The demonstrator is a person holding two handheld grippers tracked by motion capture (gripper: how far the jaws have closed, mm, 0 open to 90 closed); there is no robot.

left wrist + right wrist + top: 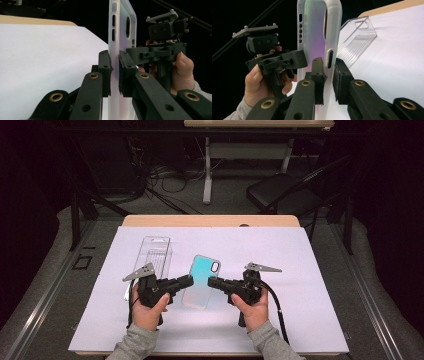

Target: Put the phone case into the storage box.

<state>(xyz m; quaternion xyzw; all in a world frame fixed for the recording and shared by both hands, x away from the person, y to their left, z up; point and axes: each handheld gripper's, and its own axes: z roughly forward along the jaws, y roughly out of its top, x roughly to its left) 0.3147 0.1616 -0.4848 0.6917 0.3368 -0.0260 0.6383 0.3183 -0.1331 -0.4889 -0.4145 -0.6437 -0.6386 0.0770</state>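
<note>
Phone case [201,281] is gripped at both long edges by the closed jaws of the left gripper [189,280] and right gripper [211,281], above mid-surface [310,320]; insertion into the clear box [156,252] is judged next.

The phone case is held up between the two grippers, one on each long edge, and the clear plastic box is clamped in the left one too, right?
Not quite. The clear plastic box lies free on the white sheet, as the high view shows. The left gripper and right gripper each grip only the phone case, one on each long edge.
</note>
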